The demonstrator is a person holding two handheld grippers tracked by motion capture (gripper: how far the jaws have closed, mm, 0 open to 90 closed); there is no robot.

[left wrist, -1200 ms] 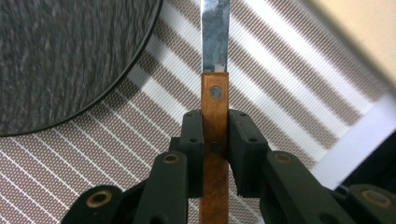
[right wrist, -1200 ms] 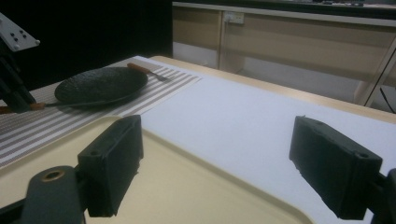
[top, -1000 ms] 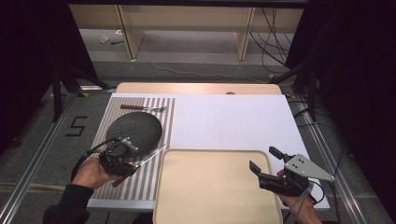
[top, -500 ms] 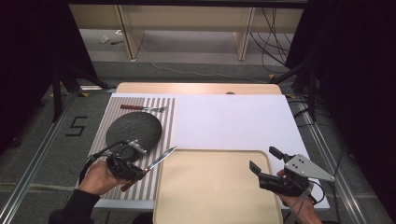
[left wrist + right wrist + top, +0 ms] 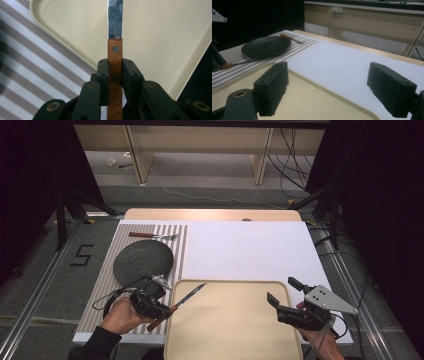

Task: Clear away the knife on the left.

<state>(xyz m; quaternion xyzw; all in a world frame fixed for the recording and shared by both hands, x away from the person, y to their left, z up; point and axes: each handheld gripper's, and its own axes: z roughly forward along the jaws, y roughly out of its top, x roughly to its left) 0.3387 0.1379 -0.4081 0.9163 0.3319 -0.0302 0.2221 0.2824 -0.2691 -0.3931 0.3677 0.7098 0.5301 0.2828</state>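
Dark room, black curtains left and right, shelving and cables seen beyond the far table edge. Table is covered by a white sheet, with a striped mat on its left part and a beige tray at the near edge. Open room is found on the white sheet beyond the tray and across the tray floor. Count: one tray, one dark round plate, one fork, one knife, two grippers.

Knife is clamped by its brown wooden handle in the left gripper, jaws pressed on both handle sides, as confirmed in the left gripper view. Long axis is laid diagonally in the high view: handle end near-left over the mat, blade pointed far-right across the tray's left rim, over the tray's far-left corner.

Right gripper is held over the tray's right rim, jaws spread wide with nothing between them. Fork lies crosswise on the mat beyond the plate, apart from it.
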